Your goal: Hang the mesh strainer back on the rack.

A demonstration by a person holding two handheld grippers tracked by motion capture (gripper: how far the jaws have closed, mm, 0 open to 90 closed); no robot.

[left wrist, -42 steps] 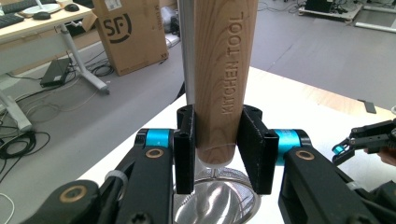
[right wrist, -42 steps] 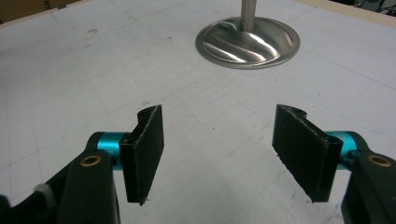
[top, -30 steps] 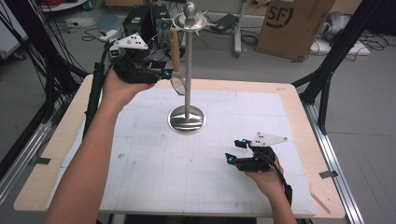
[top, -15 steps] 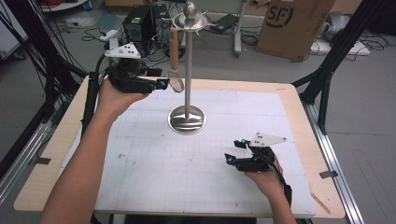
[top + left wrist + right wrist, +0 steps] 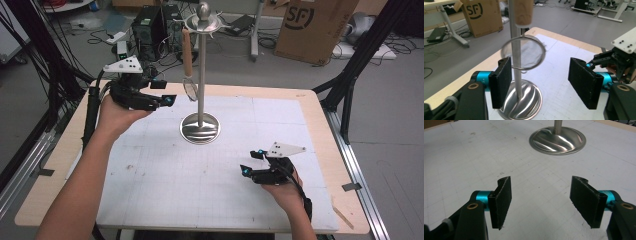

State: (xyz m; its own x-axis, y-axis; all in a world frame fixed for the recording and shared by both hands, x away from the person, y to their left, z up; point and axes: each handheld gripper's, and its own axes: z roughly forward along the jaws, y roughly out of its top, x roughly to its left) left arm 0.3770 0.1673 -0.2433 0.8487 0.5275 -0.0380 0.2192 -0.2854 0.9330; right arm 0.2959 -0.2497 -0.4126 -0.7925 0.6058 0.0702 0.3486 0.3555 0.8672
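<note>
Just off the far left part of the desk [image 5: 65, 150], the left gripper [image 5: 162, 99] is held above the surface and points toward the metal stand [image 5: 201, 75]. Its jaws have just been opening and now stand apart with nothing pressed between them. From the stand's top ring hangs a small mesh strainer [image 5: 189, 60] by its wooden handle, mesh end down beside the pole and well above the round base [image 5: 200, 127]. In the left gripper view the strainer's wire hoop [image 5: 523, 52] hangs in front of the pole, just beyond the left gripper's two pads [image 5: 502, 81], closer to the left-hand one, and neither pad touches it; the blunt end of the wooden handle [image 5: 523, 12] shows right above the hoop. The stand sits on the white gridded mat [image 5: 150, 175] near the middle of the far edge. The right gripper [image 5: 250, 167] rests low over the mat toward the near right corner, held in the person's right hand [image 5: 280, 187], well apart from the stand. In the right gripper view its pads [image 5: 584, 200] are spread wide over bare mat, released and gripping nothing, with the base of the stand ahead of them.
</note>
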